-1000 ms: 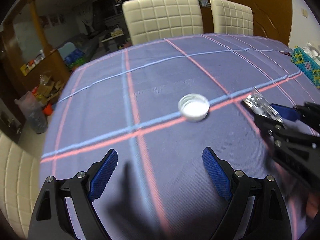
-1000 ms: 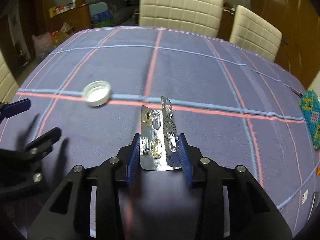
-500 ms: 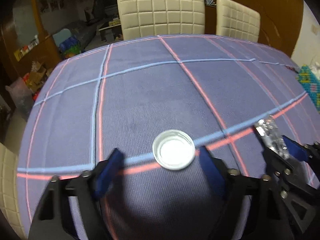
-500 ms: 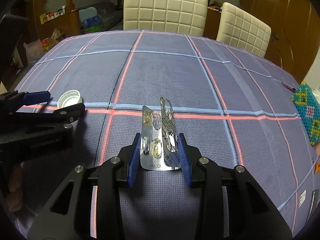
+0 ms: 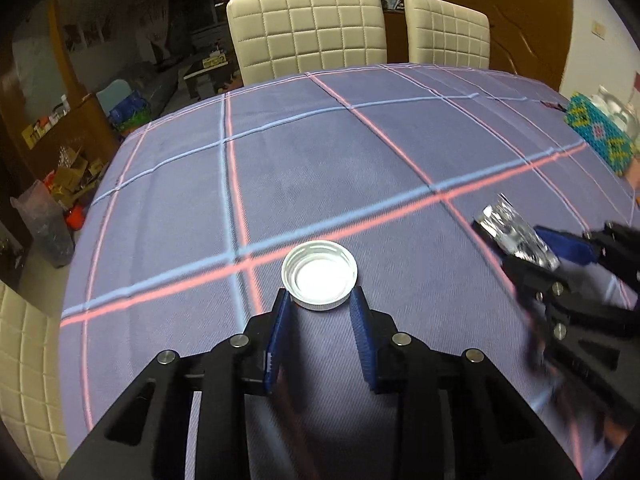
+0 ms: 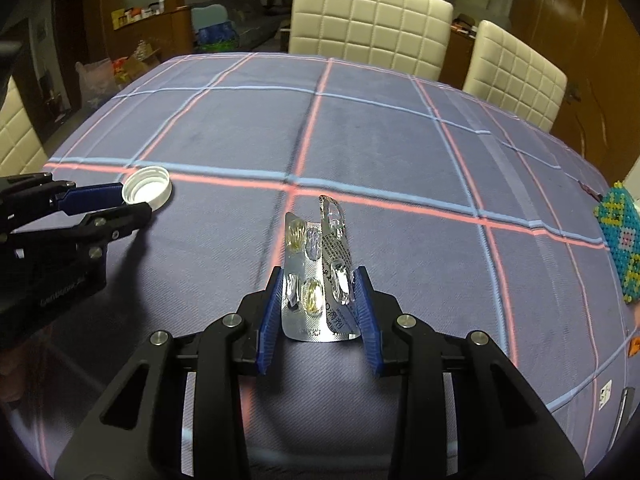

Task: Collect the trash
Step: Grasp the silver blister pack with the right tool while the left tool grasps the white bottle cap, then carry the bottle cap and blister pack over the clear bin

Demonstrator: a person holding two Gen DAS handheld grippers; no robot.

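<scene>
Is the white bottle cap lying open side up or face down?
Open side up. The bottle cap shows its hollow inside and raised rim to the left wrist camera, its near edge between the left gripper tips.

We see a dim room lit from overhead, the light pooling on the purple checked tablecloth [image 5: 360, 152] while the background falls into brown gloom. The white round plastic cap [image 5: 319, 275] glares almost blown out inside, and the crumpled silver foil blister pack [image 6: 318, 276] throws sharp glints. Soft shadows lie beneath the tools. Fisheye bending curves the edges, corners vignette black, and the right side of the left view smears with motion blur.
</scene>
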